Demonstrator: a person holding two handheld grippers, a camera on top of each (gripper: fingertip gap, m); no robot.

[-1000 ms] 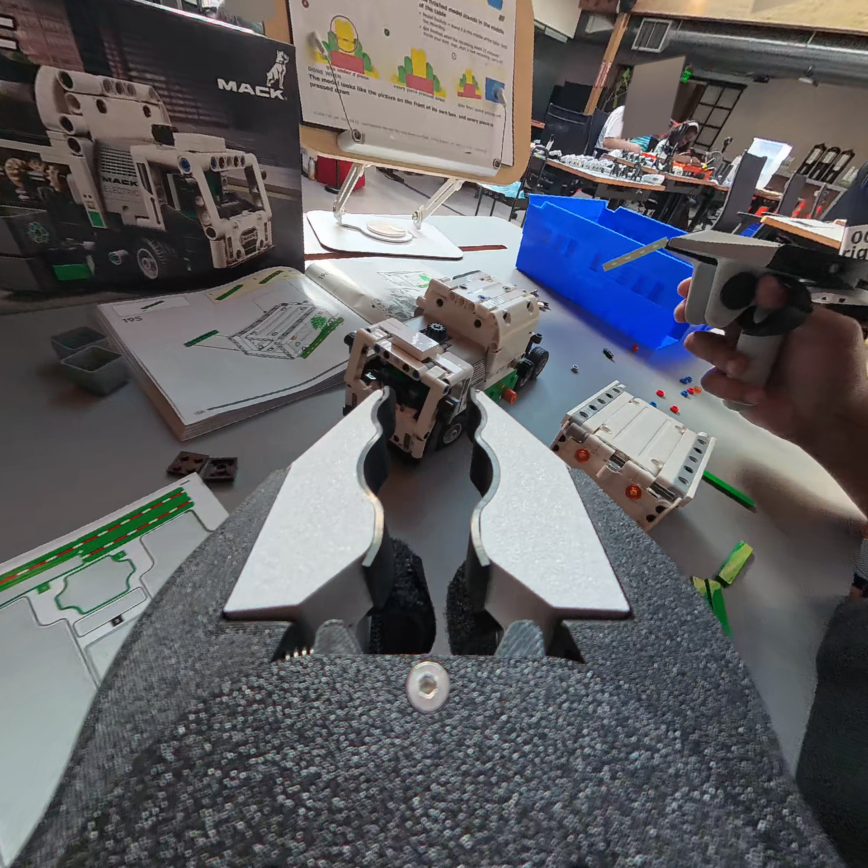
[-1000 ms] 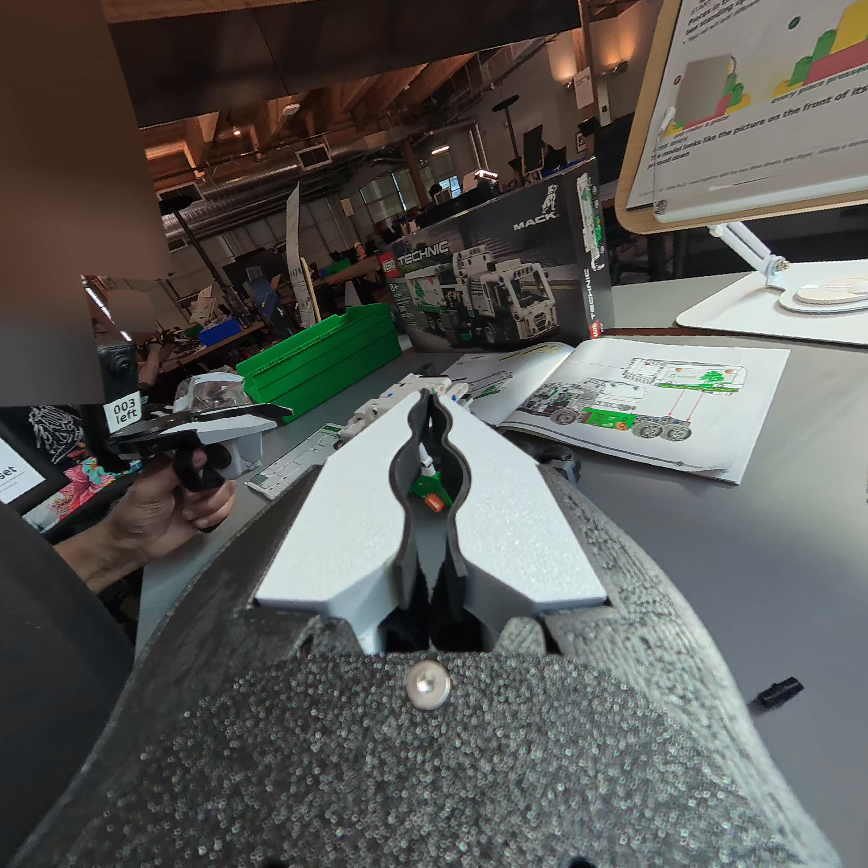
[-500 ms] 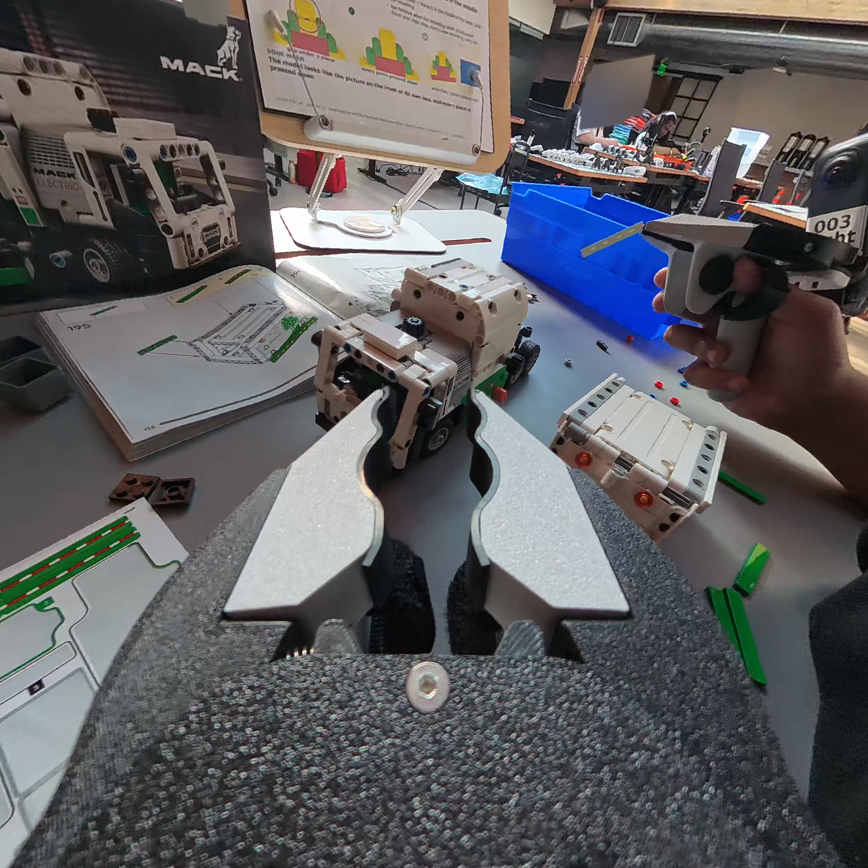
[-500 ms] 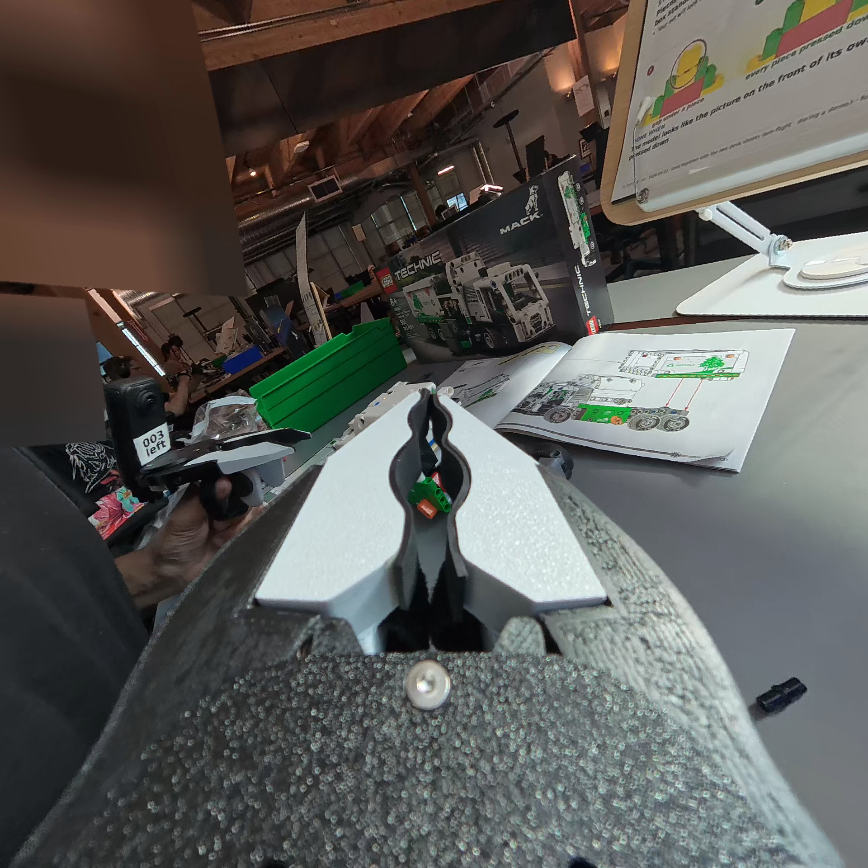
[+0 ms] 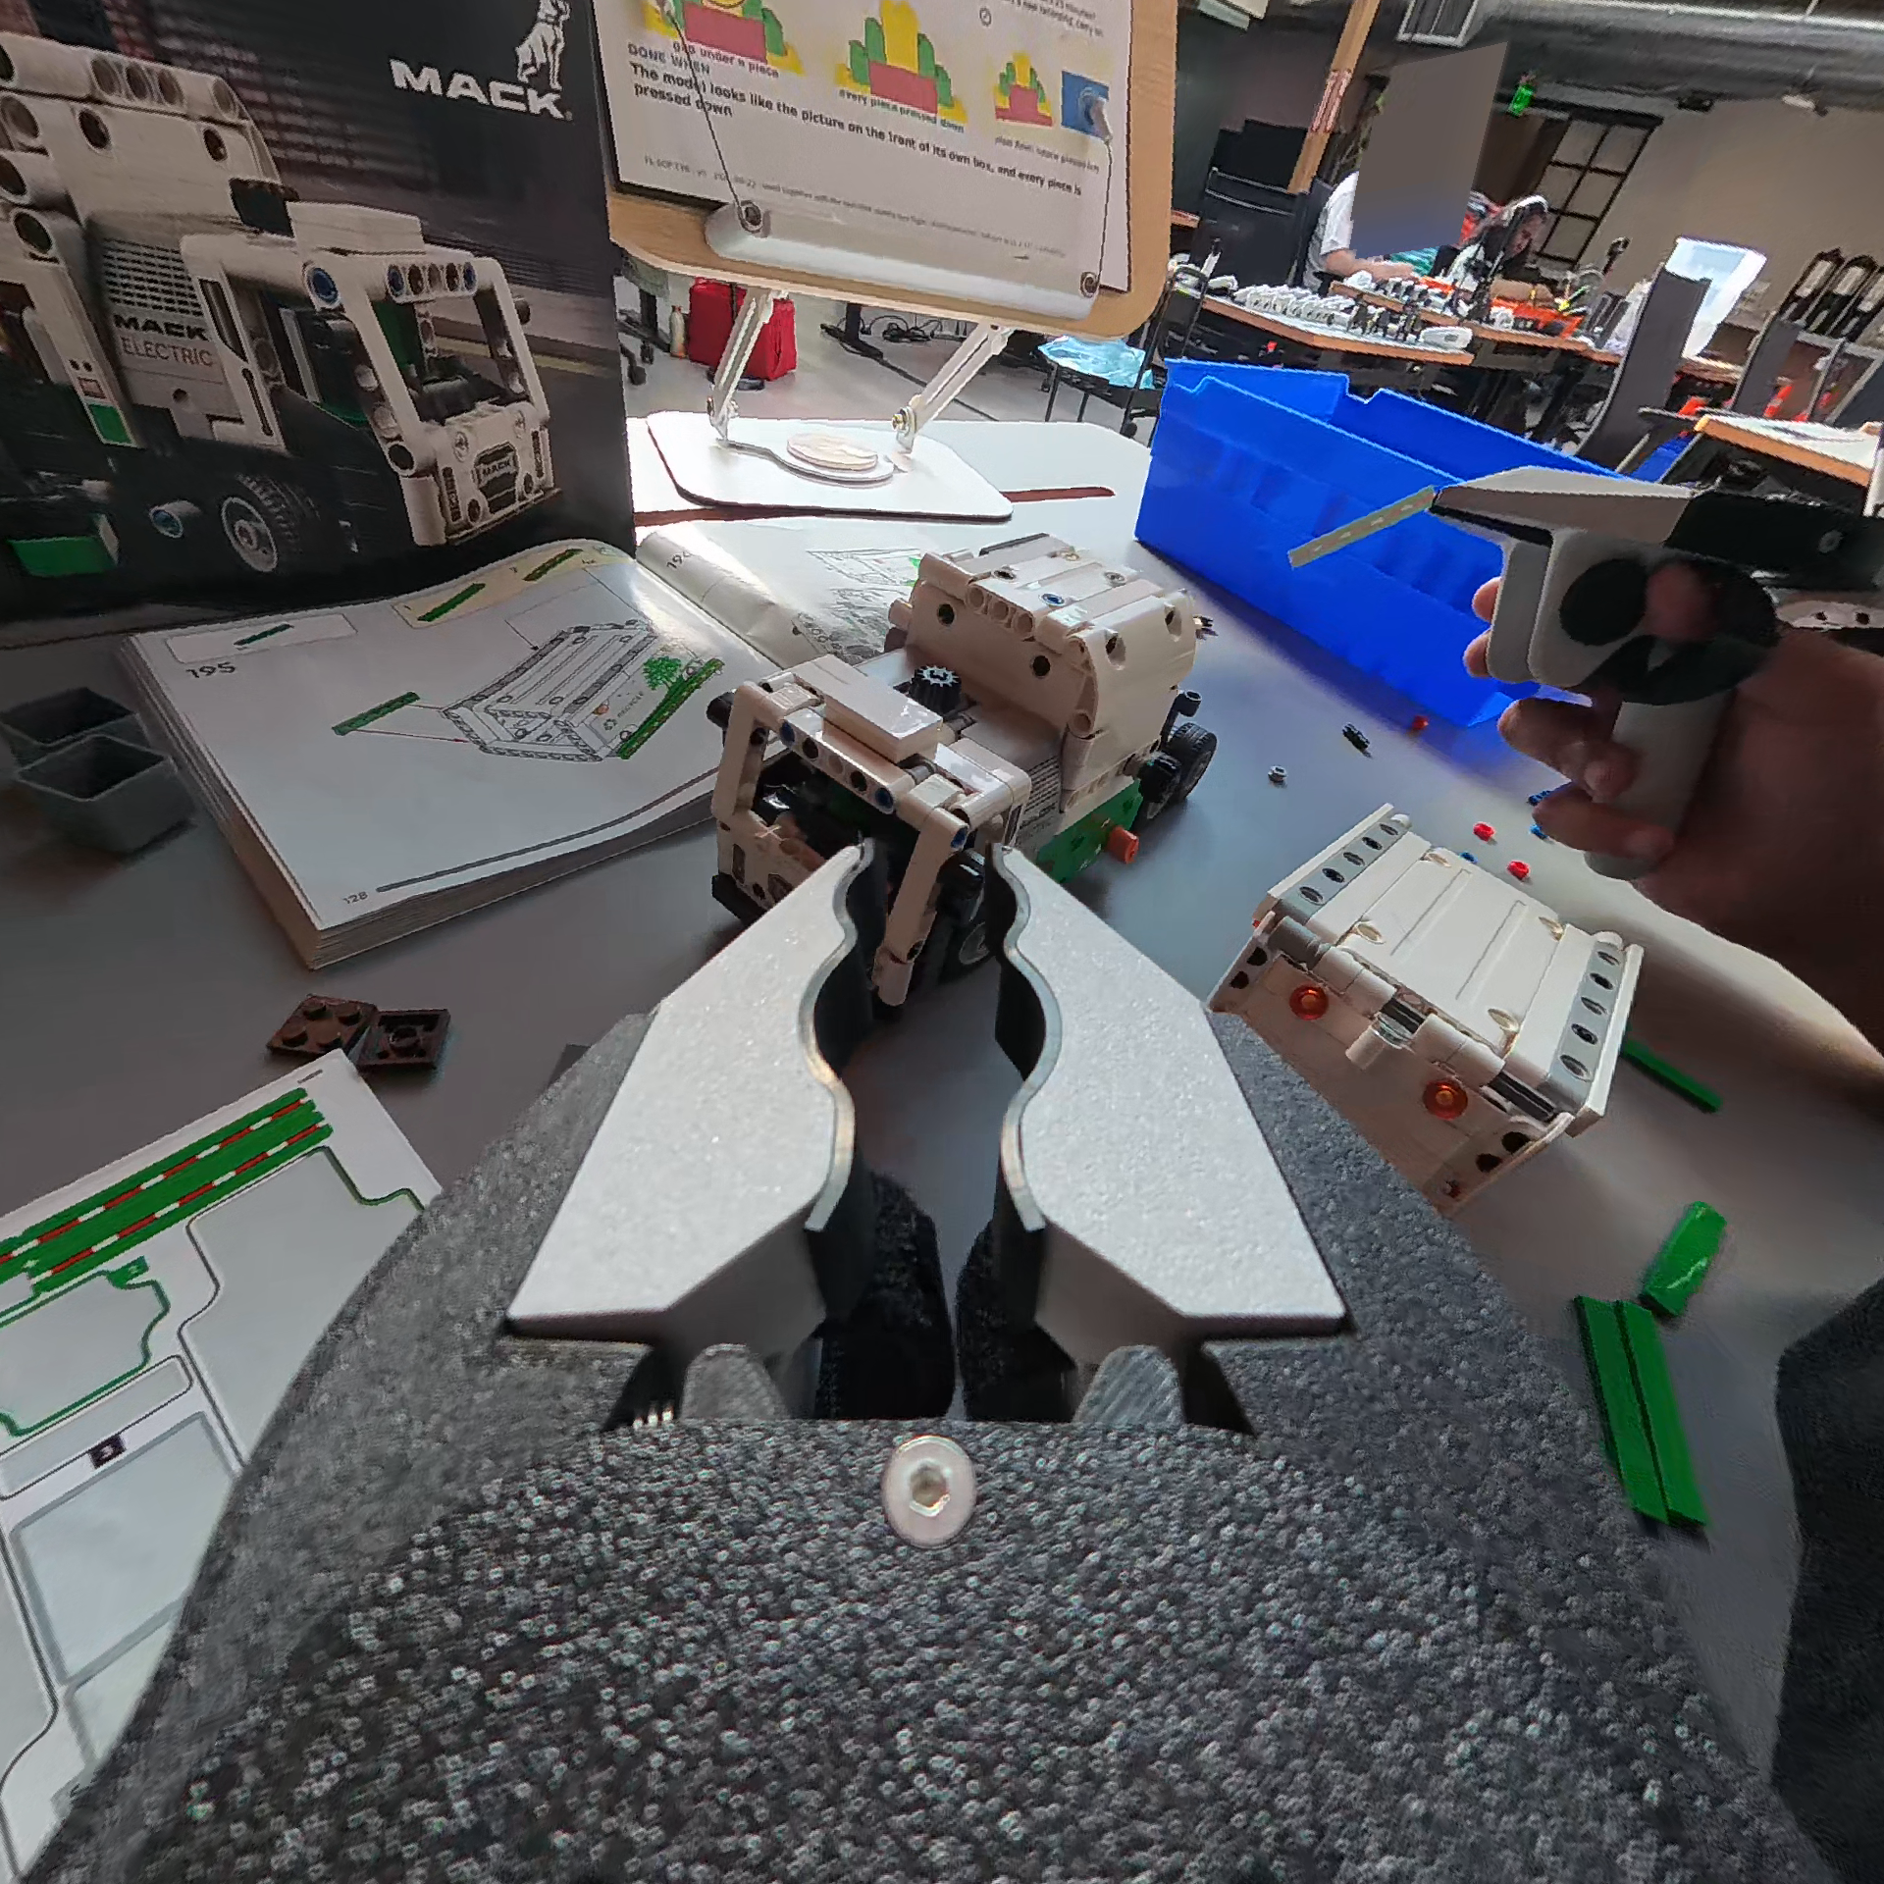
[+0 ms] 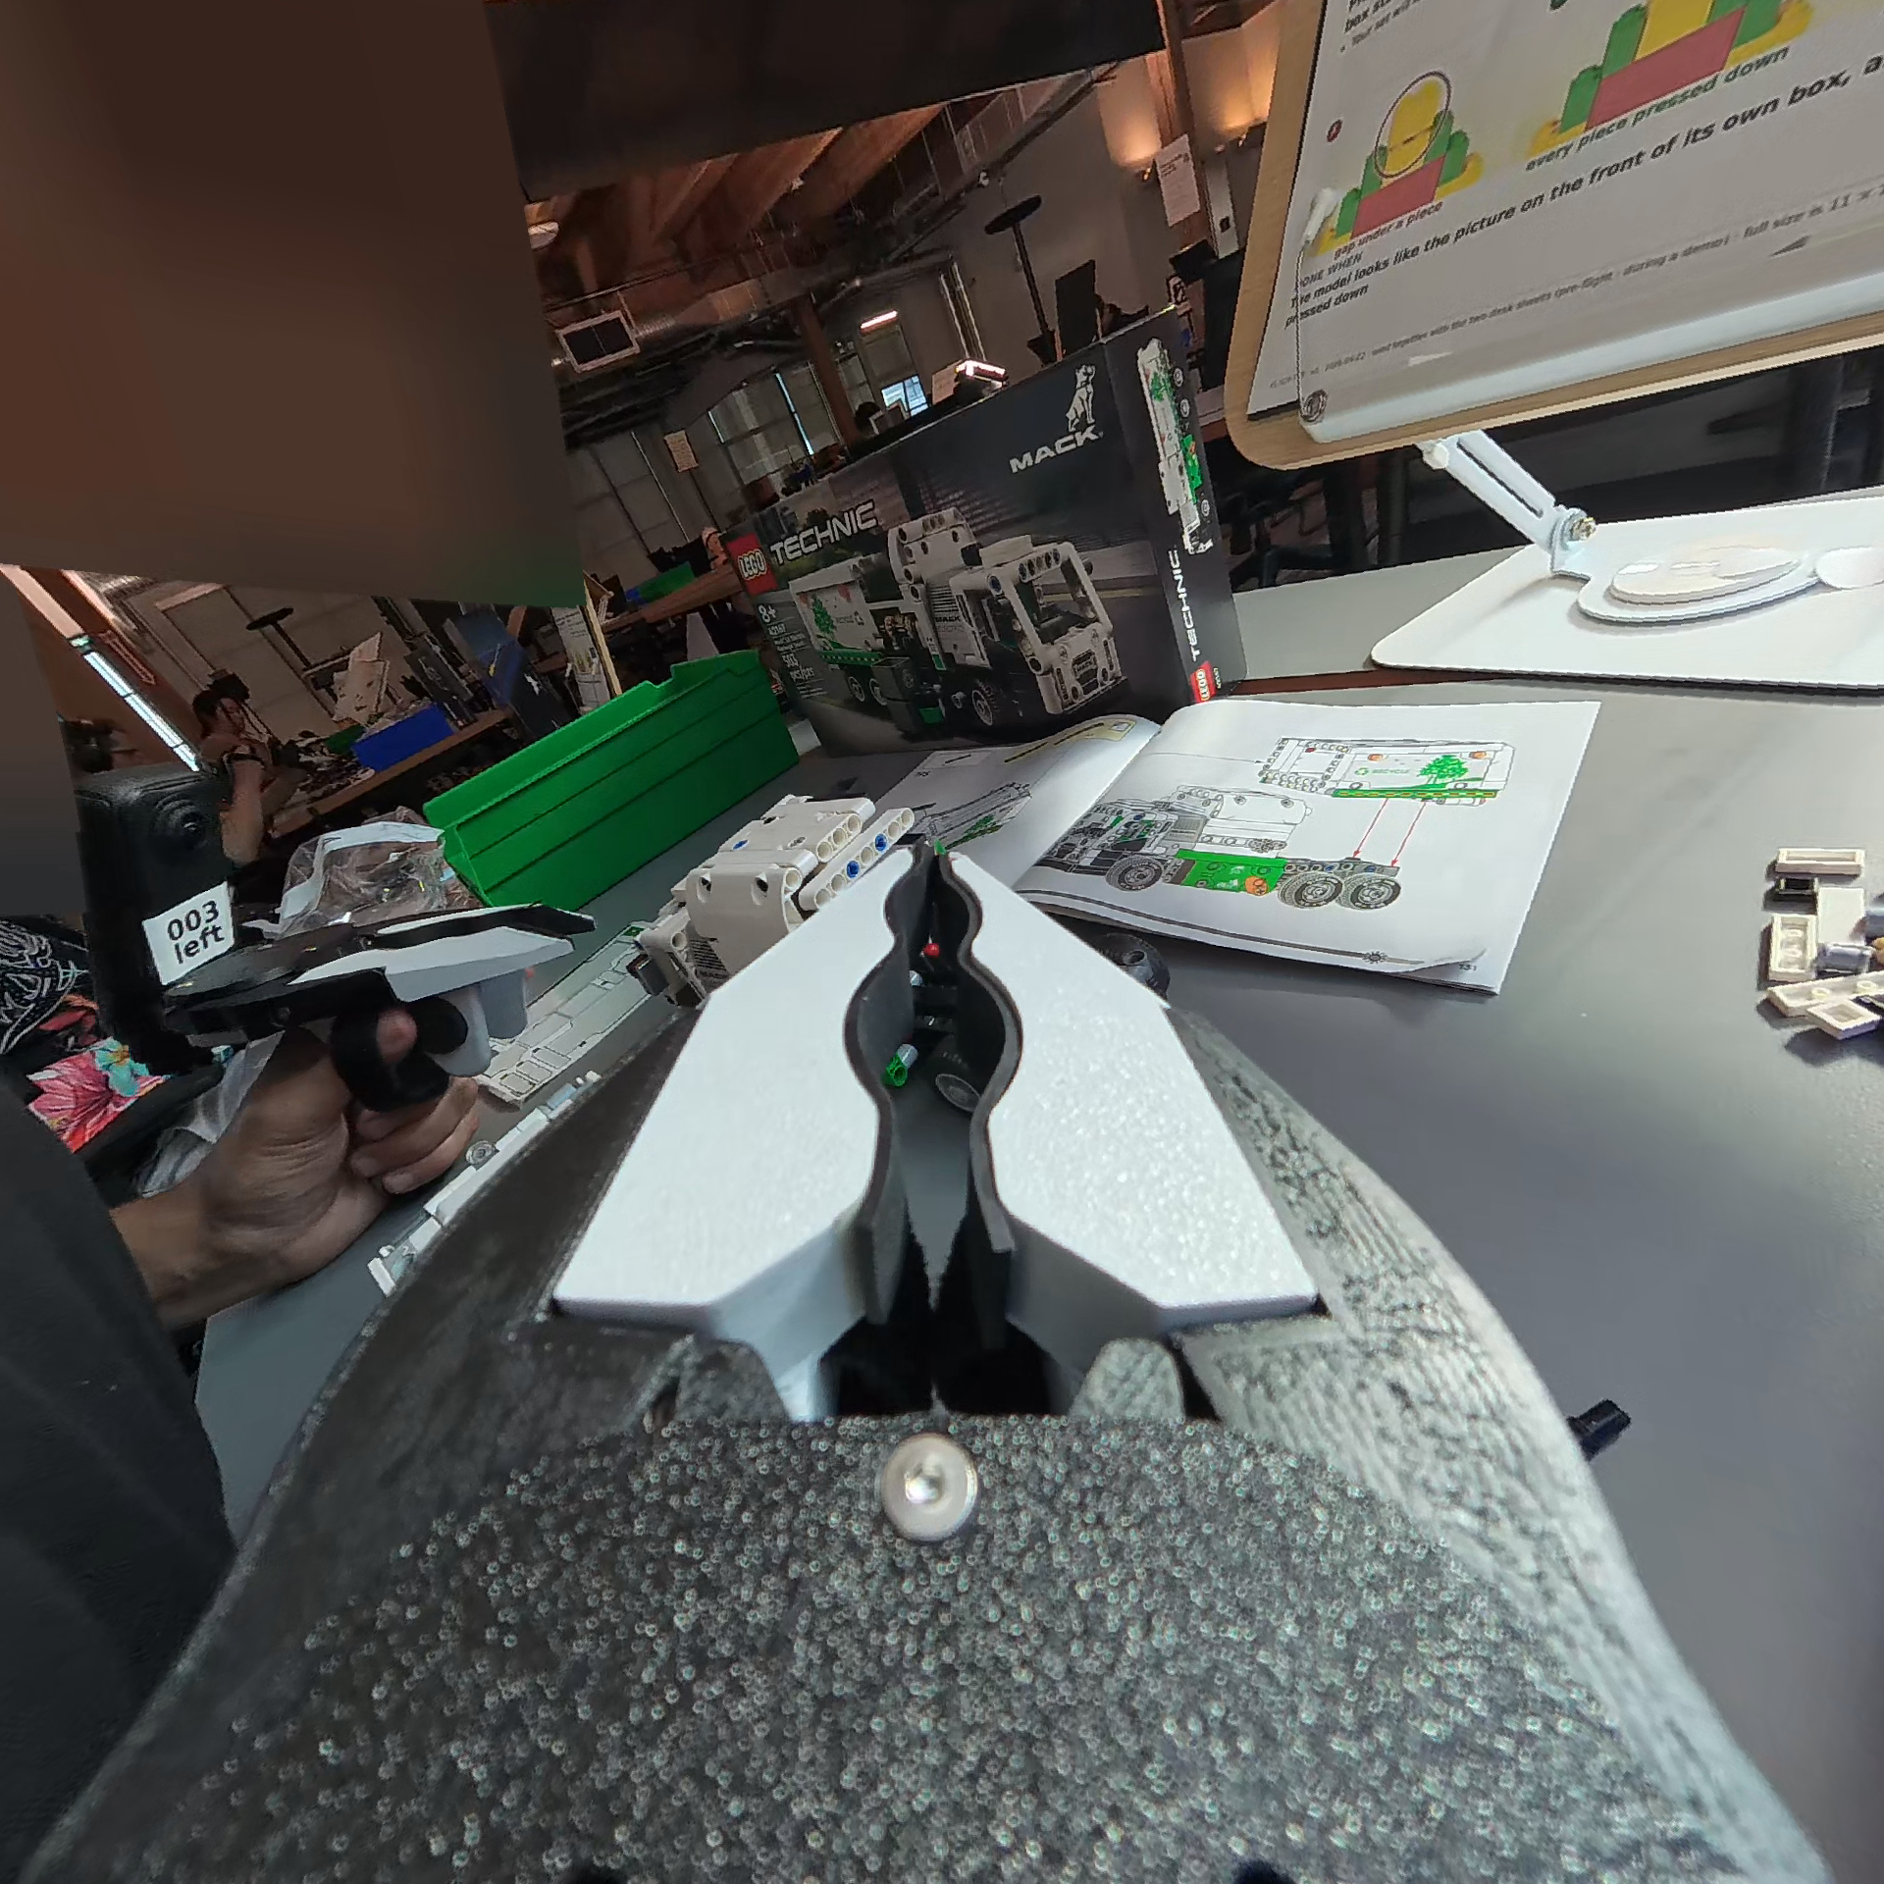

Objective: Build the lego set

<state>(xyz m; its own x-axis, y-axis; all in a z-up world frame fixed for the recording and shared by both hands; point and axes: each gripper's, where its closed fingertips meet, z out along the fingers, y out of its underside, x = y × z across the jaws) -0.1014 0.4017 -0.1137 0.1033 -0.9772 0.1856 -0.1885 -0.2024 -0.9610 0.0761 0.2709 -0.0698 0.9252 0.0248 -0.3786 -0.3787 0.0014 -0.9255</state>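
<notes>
The grey counter [image 5: 153,948] is carrying the white truck model [image 5: 958,744] at its middle, beside the open instruction booklet [image 5: 459,754]. The left claw [image 5: 926,877] is standing open just before the truck's cab. The right claw [image 6: 936,867] is pinching shut on a thin strip [image 5: 1356,527].

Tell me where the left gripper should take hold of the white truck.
I'd grip the cab of the white truck across its width, coming straight ahead from the front. The cab faces the left gripper, whose fingers are parted right before it, and its flat sides look like good clamping faces.
</notes>
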